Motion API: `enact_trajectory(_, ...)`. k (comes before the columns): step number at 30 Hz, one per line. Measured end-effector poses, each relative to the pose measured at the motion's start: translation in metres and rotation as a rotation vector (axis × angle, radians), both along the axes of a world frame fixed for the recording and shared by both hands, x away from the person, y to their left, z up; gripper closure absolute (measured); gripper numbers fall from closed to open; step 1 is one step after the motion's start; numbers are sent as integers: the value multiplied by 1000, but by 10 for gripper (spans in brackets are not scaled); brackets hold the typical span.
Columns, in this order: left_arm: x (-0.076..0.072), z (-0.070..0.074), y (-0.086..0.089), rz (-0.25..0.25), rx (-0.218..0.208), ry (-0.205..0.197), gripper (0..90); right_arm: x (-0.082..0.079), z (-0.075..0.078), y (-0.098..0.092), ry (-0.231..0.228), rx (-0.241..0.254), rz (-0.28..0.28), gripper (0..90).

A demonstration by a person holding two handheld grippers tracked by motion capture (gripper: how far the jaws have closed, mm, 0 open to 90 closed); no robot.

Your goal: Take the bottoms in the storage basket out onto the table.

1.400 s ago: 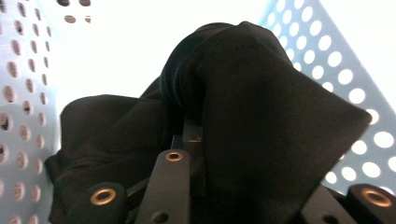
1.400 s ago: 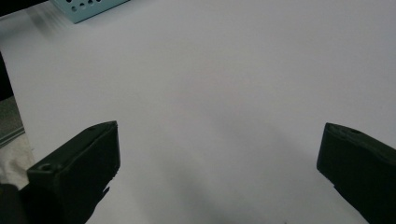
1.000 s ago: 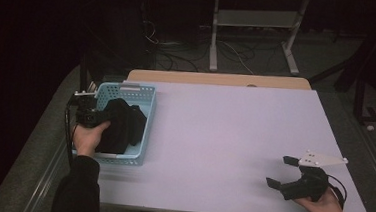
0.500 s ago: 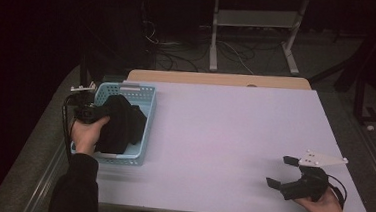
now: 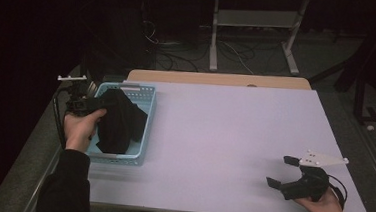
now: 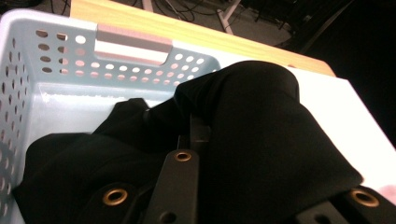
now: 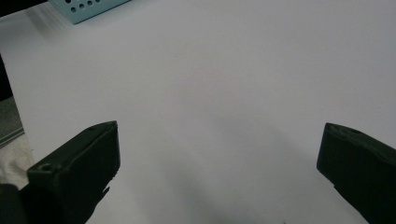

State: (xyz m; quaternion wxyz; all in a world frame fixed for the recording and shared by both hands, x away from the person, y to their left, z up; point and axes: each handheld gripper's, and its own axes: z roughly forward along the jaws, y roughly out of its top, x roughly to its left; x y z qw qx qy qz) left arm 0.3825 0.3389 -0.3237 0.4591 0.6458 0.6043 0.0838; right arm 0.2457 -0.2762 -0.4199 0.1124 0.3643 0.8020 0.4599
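A light blue perforated basket [image 5: 122, 157] stands at the left of the pale table [image 5: 234, 139], with a black cloth [image 5: 119, 124] bunched inside it. My left gripper [image 5: 95, 104] reaches over the basket's left rim and is shut on the cloth's upper edge. In the left gripper view the cloth [image 6: 261, 135] drapes over my left gripper [image 6: 205, 140], hiding most of its jaws, with the basket wall [image 6: 60, 88] behind. My right gripper [image 5: 281, 171] rests open near the table's front right corner. In the right gripper view my right gripper [image 7: 219, 154] has nothing between its jaws.
A wooden tabletop edge [image 5: 218, 79] shows behind the pale table. On the dark floor beyond are a metal frame [image 5: 253, 35] and cables [image 5: 179, 55]. A corner of the basket [image 7: 84, 9] shows far off in the right gripper view.
My left gripper has drawn back to the left over the basket's rim, pulling the cloth up and toward that side. The right gripper has stayed where it was.
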Motion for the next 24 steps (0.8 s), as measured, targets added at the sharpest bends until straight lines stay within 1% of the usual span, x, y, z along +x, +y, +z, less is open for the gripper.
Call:
enact_trajectory(2, -3, 10, 1, -4, -11, -4, 832, 0, 0, 0, 0, -2, 0, 0)
enact_trajectory(3, -3, 10, 1, -4, -11, -4, 832, 0, 0, 0, 0, -2, 0, 0)
enact_trajectory(4, -4, 17, 1, -6, -21, -2, 832, 0, 0, 0, 0, -2, 0, 0)
enact_trajectory(5, -4, 17, 1, -6, -21, -2, 832, 0, 0, 0, 0, -2, 0, 0)
enact_trajectory(6, -6, 24, 0, -16, -16, -4, 832, 0, 0, 0, 0, -2, -1, 0)
enact_trajectory(7, -6, 24, 0, -16, -16, -4, 832, 0, 0, 0, 0, -2, -1, 0)
enact_trajectory(8, -6, 32, 1, -20, -9, -5, 832, 0, 0, 0, 0, -1, -1, 0)
enact_trajectory(9, -6, 32, 1, -20, -9, -5, 832, 0, 0, 0, 0, -1, -1, 0)
enact_trajectory(10, -7, 39, 1, -23, -1, -5, 832, 0, 0, 0, 0, -1, -1, 0)
enact_trajectory(12, -7, 47, 0, -29, 7, -7, 832, 0, 0, 0, 0, -1, -1, 0)
enact_trajectory(14, -7, 50, 0, -31, 9, -9, 832, 0, 0, 0, 0, -1, -1, 0)
enact_trajectory(15, -8, 56, 0, -34, 15, -16, 832, 0, 0, 0, 0, -1, -1, 0)
enact_trajectory(16, -8, 56, 0, -34, 15, -16, 832, 0, 0, 0, 0, -1, -1, 0)
enact_trajectory(18, -7, 64, 0, -37, 10, -24, 832, -1, 0, 0, 0, -2, 0, 0)
enact_trajectory(19, -7, 64, 0, -37, 10, -24, 832, -1, 0, 0, 0, -2, 0, 0)
enact_trajectory(21, -7, 71, 0, -38, 13, -30, 832, -1, 0, 0, 0, -1, -1, 0)
enact_trajectory(22, -7, 71, 0, -38, 13, -30, 832, 0, 0, 0, 0, -1, -1, 0)
enact_trajectory(24, -7, 80, -1, -44, 16, -35, 832, 0, 0, 0, 0, -1, -2, 0)
